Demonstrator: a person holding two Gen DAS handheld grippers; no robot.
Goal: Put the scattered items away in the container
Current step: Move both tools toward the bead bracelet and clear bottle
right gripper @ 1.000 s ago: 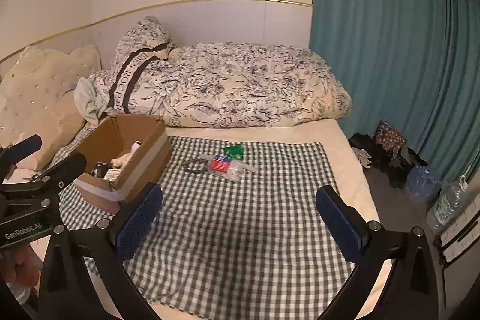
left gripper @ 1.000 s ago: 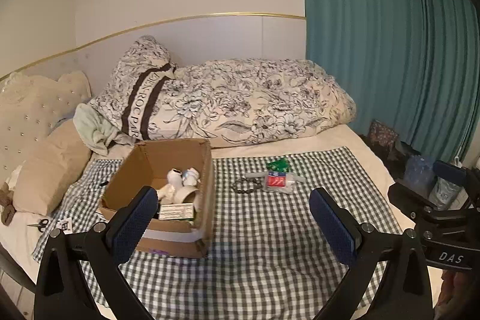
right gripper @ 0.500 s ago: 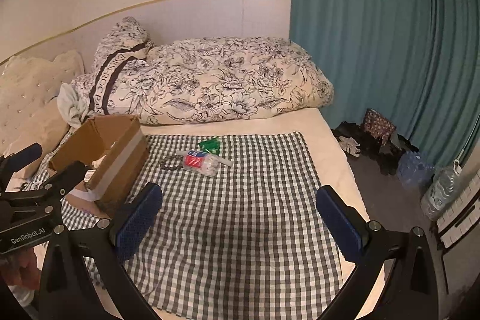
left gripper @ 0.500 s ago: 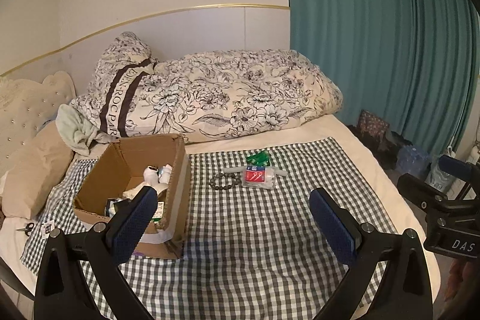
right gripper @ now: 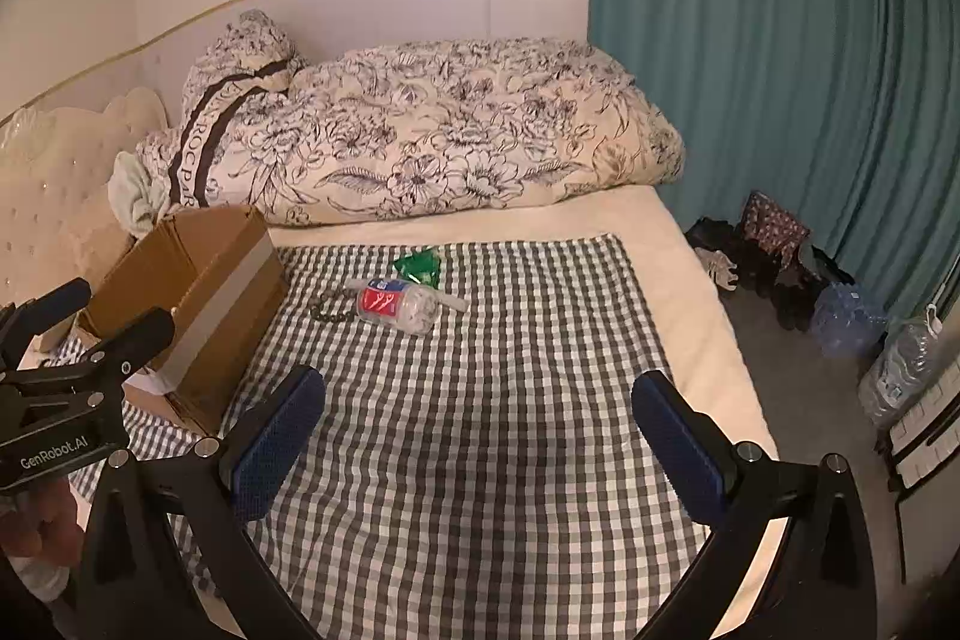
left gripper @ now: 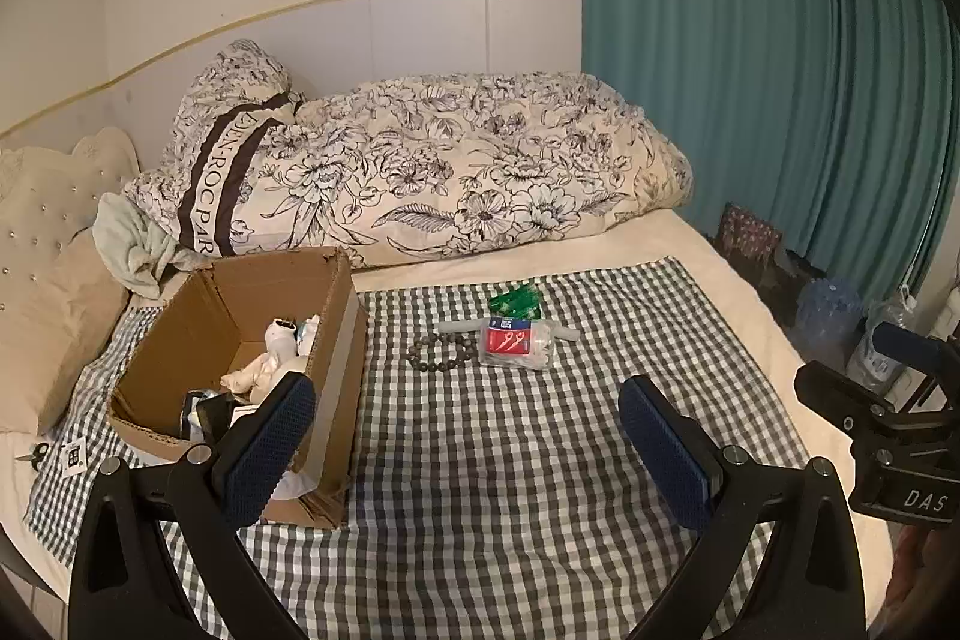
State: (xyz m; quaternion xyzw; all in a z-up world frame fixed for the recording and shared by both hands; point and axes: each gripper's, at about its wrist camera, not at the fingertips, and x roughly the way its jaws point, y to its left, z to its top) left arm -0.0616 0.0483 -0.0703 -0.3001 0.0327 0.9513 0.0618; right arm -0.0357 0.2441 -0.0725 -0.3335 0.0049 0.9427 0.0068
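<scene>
I hold both grippers spread wide with nothing in them, the left gripper and right gripper above bare checked cloth. My left view looks into the brown cardboard box at the cloth's left edge; the right shows only its outside. The clear red-labelled bottle, dark bead bracelet and green packet lie near the far edge, well ahead of the fingers.

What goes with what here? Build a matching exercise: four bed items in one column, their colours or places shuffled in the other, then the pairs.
1. cardboard box
2. bead bracelet
3. foil packet
4. clear jar

A. green, behind the jar
B. red label, lying on its side
C. dark ring, between box and jar
D. left on the checked cloth, already holding items

Pairs: 1-D, 2-C, 3-A, 4-B
</scene>
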